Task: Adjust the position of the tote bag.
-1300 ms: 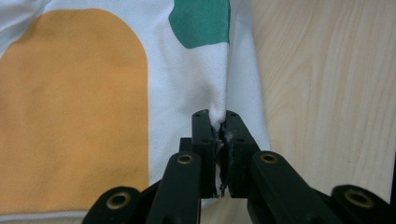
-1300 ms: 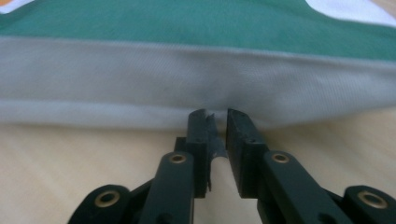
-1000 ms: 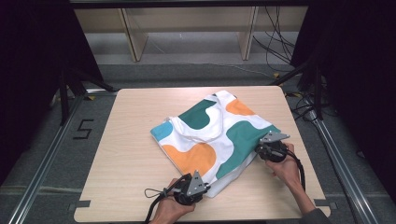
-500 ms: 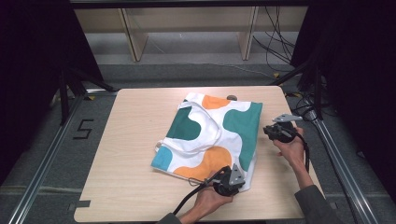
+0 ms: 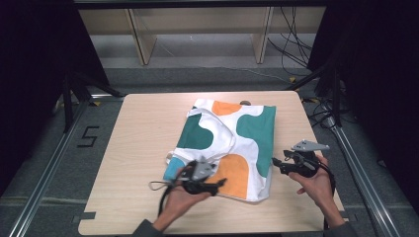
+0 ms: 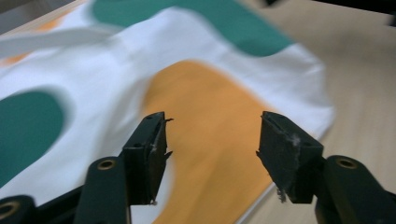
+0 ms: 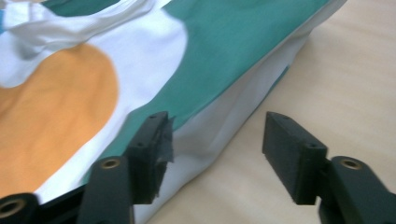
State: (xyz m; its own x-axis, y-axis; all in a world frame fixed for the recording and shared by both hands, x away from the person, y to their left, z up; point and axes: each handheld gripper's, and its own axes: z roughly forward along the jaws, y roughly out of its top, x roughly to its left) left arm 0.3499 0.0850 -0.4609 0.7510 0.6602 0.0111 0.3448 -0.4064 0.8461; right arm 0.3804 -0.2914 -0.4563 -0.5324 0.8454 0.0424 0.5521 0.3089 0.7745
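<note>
- My left tongs (image 5: 221, 183) have just been opening and stand released, nothing between the jaws, so the patterned tote bag (image 5: 232, 143) can settle flat on the desk (image 5: 138, 148).
- My right tongs (image 5: 277, 163) have just been opening too, gripping nothing.
- The bag lies spread just ahead of the left tongs, its orange patch (image 6: 210, 140) under them.
- Its side edge (image 7: 233, 126) sits just beside my right tongs, apart from both pads.
</note>
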